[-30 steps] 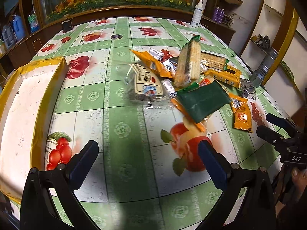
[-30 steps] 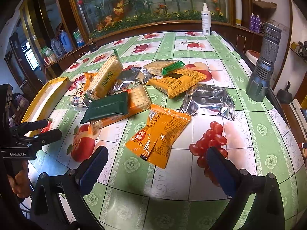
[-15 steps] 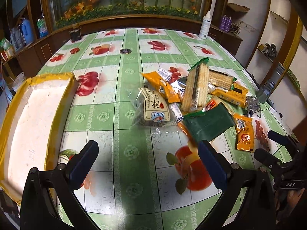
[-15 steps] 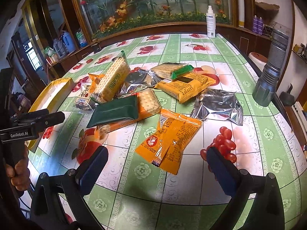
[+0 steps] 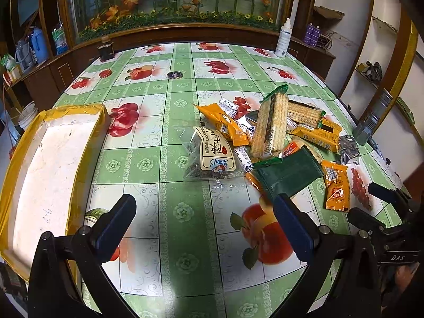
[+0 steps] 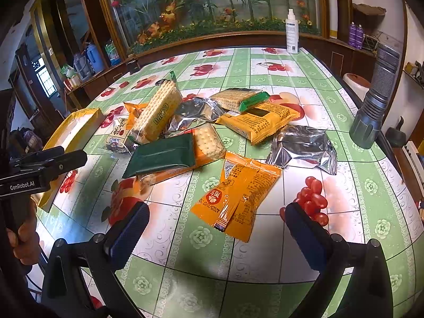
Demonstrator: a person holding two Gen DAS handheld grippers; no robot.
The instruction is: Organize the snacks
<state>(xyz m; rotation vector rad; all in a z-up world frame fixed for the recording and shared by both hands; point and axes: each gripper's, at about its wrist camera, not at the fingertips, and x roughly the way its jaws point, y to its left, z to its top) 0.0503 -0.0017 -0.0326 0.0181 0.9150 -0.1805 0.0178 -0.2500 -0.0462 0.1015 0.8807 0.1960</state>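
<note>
A heap of snack packets lies on the fruit-pattern tablecloth: a clear bag with a cream label (image 5: 212,156), a tall cracker pack (image 5: 270,124), a dark green packet (image 5: 287,175), and an orange sachet (image 5: 336,188). In the right wrist view the orange sachet (image 6: 235,196) lies just ahead of my open, empty right gripper (image 6: 214,228), with the green packet (image 6: 161,156) and a silver pouch (image 6: 304,148) beyond. My left gripper (image 5: 204,221) is open and empty, above the table short of the heap. A yellow-rimmed tray (image 5: 42,164) sits at the left.
A grey metal flashlight (image 6: 376,100) stands at the table's right edge. A white spray bottle (image 6: 291,33) stands at the far edge. A small dark disc (image 5: 175,74) and a dark jar (image 5: 106,51) sit far back. The table edge is close below both grippers.
Both grippers have drawn back and risen slightly, so the heap looks farther off and more of the tray shows. Both stay open; no packet has moved.
</note>
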